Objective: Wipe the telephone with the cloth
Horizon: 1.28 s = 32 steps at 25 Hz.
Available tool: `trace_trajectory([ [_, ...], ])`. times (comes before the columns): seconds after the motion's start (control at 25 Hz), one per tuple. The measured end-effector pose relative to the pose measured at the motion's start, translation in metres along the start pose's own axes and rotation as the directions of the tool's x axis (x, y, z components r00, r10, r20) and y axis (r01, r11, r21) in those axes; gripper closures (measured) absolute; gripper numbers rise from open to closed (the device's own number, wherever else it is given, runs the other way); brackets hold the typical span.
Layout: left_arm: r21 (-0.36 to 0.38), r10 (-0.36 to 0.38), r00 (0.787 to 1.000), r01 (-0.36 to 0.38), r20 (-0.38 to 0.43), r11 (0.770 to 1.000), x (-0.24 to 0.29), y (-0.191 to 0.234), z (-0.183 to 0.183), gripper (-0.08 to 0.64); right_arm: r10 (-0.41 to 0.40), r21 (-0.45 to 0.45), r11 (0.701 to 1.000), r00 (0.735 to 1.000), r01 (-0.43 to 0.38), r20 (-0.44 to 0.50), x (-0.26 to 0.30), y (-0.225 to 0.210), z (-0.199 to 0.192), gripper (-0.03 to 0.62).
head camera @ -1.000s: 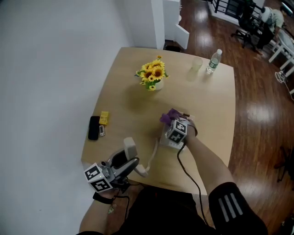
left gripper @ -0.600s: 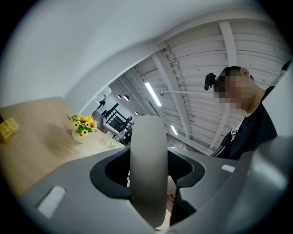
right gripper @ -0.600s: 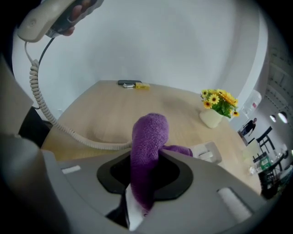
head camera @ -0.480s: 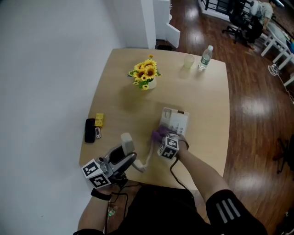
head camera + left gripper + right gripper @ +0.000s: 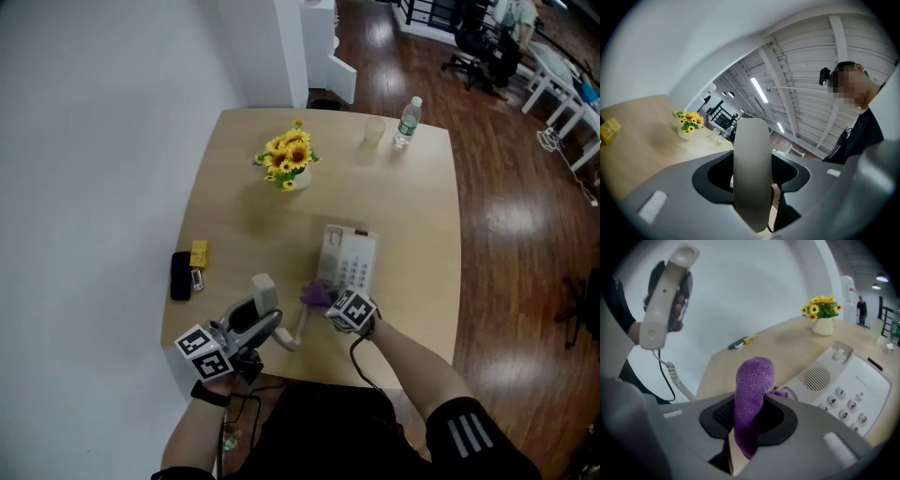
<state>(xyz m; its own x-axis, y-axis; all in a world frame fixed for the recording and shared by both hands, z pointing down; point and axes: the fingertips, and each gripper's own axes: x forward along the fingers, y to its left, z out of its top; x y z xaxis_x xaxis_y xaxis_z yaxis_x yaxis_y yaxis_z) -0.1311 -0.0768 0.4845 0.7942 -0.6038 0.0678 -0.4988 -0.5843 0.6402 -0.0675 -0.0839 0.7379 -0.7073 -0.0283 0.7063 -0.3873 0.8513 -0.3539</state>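
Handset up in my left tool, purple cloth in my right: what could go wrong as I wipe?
1. The coiled white cord runs close beside the right tool; a wiping stroke could snag it.
2. Nothing holds the white telephone base; pressing the purple cloth on it may slide it, and a tug from the white handset in the left tool may drag it.

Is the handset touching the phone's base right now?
Apart. The right gripper view shows the handset held up in the air by the left gripper, well clear of the base.
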Motion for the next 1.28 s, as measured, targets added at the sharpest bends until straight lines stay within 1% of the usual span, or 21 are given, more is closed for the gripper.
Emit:
trace_trajectory([
  [0.04,-0.003,0.008,1.000,-0.008,-0.013,1.000,0.004,0.006,-0.005,0.333,0.010,0.026,1.000,0.999,-0.012,0.047,-0.011,0.005,0.003,0.494],
  [0.12,0.002,0.036,0.998,-0.036,-0.043,0.999,0.015,0.024,-0.016,0.333,-0.001,0.065,0.998,0.989,-0.008,0.150,-0.041,0.013,0.013,0.494],
  [0.2,0.025,0.094,0.993,-0.092,-0.075,0.995,0.028,0.048,-0.026,0.333,-0.032,0.087,0.996,0.970,0.012,0.241,-0.073,0.021,0.021,0.494],
  [0.32,0.068,0.188,0.973,-0.180,-0.136,0.981,0.058,0.080,-0.043,0.333,-0.111,0.134,0.989,0.935,0.069,0.336,-0.123,0.024,0.018,0.493],
  [0.44,0.087,0.251,0.944,-0.237,-0.216,0.968,0.097,0.107,-0.067,0.333,-0.197,0.187,0.973,0.900,0.132,0.389,-0.167,0.019,0.006,0.492],
  [0.56,0.130,0.325,0.899,-0.300,-0.292,0.945,0.132,0.130,-0.088,0.333,-0.268,0.230,0.956,0.860,0.182,0.435,-0.201,0.017,-0.001,0.492],
  [0.64,0.154,0.367,0.872,-0.334,-0.323,0.930,0.153,0.141,-0.099,0.334,-0.312,0.263,0.942,0.829,0.207,0.464,-0.221,0.016,-0.005,0.494],
  [0.76,0.194,0.418,0.835,-0.371,-0.357,0.908,0.180,0.153,-0.109,0.333,-0.361,0.321,0.922,0.788,0.219,0.498,-0.242,0.016,-0.009,0.493],
  [0.84,0.233,0.466,0.799,-0.405,-0.379,0.884,0.192,0.162,-0.114,0.333,-0.378,0.344,0.913,0.770,0.219,0.513,-0.252,0.017,-0.012,0.494],
  [1.0,0.272,0.564,0.719,-0.495,-0.405,0.825,0.205,0.183,-0.126,0.333,-0.389,0.355,0.909,0.754,0.220,0.529,-0.265,0.017,-0.016,0.492],
  [1.16,0.322,0.650,0.649,-0.564,-0.395,0.760,0.210,0.194,-0.133,0.330,-0.396,0.384,0.901,0.744,0.202,0.538,-0.275,0.010,-0.019,0.492],
  [1.2,0.329,0.664,0.636,-0.577,-0.393,0.747,0.210,0.197,-0.135,0.328,-0.397,0.390,0.900,0.742,0.197,0.541,-0.276,0.009,-0.019,0.492],
  [1.24,0.333,0.673,0.627,-0.585,-0.393,0.739,0.210,0.199,-0.136,0.328,-0.397,0.391,0.899,0.740,0.196,0.543,-0.278,0.009,-0.018,0.492],
  [1.28,0.334,0.676,0.622,-0.588,-0.396,0.737,0.211,0.200,-0.137,0.328,-0.398,0.390,0.899,0.739,0.198,0.543,-0.279,0.009,-0.018,0.492],
])
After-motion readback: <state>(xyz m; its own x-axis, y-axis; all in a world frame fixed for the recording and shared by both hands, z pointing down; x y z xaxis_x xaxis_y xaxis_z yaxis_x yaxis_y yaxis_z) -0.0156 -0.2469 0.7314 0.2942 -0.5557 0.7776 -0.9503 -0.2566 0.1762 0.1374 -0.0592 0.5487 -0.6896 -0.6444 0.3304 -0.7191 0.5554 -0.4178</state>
